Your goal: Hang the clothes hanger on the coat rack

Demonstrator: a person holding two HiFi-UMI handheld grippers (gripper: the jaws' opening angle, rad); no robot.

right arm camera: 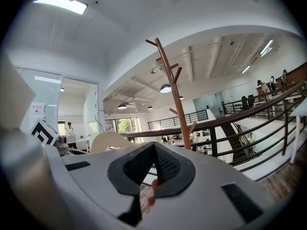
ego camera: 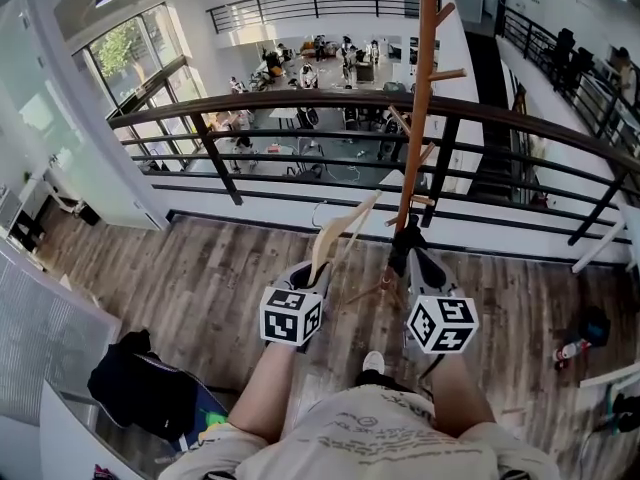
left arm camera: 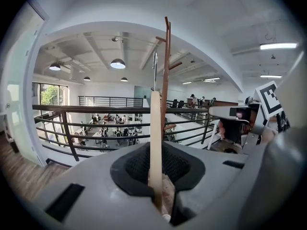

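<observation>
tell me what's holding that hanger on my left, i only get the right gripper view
Observer: The left claw is shut on the hanger; its wood stands edge-on between the jaws.
Operator: where's its hook pointing
Observer: In the left gripper view the metal hook stands straight up, just left of the coat rack pole and on no peg.
Operator: and the rack from above
Observer: The head view shows it standing on the wood floor, on our side of the railing.
</observation>
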